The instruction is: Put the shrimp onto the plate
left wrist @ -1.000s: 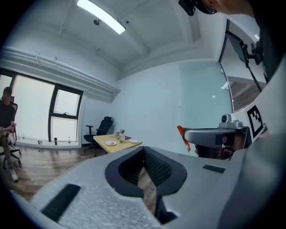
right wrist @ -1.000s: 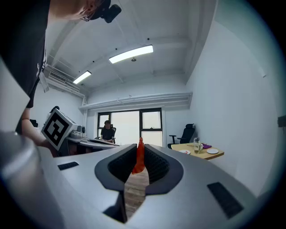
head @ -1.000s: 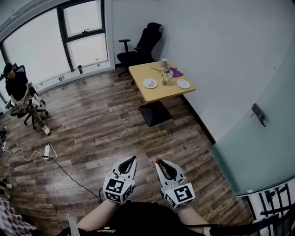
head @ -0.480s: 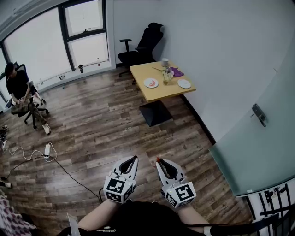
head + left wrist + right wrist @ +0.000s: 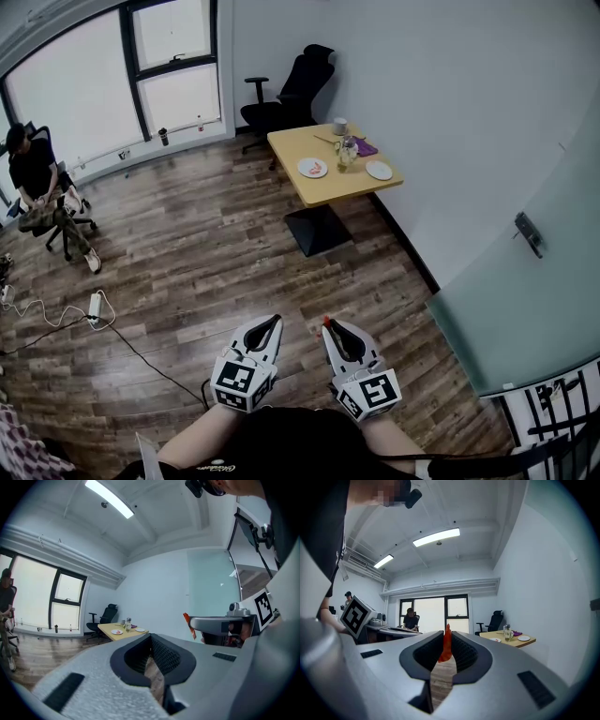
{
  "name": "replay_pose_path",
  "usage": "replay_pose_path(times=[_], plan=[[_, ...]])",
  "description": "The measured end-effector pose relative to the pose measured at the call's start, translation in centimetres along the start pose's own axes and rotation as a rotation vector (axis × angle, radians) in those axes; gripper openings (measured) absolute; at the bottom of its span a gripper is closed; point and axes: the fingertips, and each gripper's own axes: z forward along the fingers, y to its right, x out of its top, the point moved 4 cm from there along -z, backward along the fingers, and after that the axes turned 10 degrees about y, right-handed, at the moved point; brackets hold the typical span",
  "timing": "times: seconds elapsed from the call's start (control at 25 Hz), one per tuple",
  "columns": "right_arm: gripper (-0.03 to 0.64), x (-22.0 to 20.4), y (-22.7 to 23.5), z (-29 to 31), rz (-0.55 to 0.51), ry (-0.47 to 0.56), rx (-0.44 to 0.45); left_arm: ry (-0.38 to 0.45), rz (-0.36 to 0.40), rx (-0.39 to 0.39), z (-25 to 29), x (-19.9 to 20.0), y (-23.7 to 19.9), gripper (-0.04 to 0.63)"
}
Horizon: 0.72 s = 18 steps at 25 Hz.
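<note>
While left tongs [image 5: 274,320] sit closed, right tongs [image 5: 326,323] pinch shrimp [image 5: 446,645] above wood floor [image 5: 216,253].

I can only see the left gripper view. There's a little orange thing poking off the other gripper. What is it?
Observer: That's the shrimp. The right gripper view shows it pinched between the right gripper's fingers, its top sticking up past the tips.
Operator: Which plate on the table has room?
Observer: The head view looks down on the table. The left plate has something reddish on it, and the right plate looks bare.
Operator: Is there anything to trip on?
Observer: In the head view a white power strip lies on the wooden floor, off to the left of the straight way to the table.
</note>
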Motion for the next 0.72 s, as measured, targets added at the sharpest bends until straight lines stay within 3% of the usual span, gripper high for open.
replay_pose_path(times=[0.36, 0.72], plan=[[0.052, -1.5, -2.3, 2.8, -0.019, -0.016, -0.053, -0.026, -0.02, -0.025, -1.7, -0.9, -4.5, 0.005], [0.052, -2.1, -0.6, 6.1, -0.033, -0.011, -0.055, -0.018, -0.015, -0.045, 1.3, -1.0, -6.5, 0.005]])
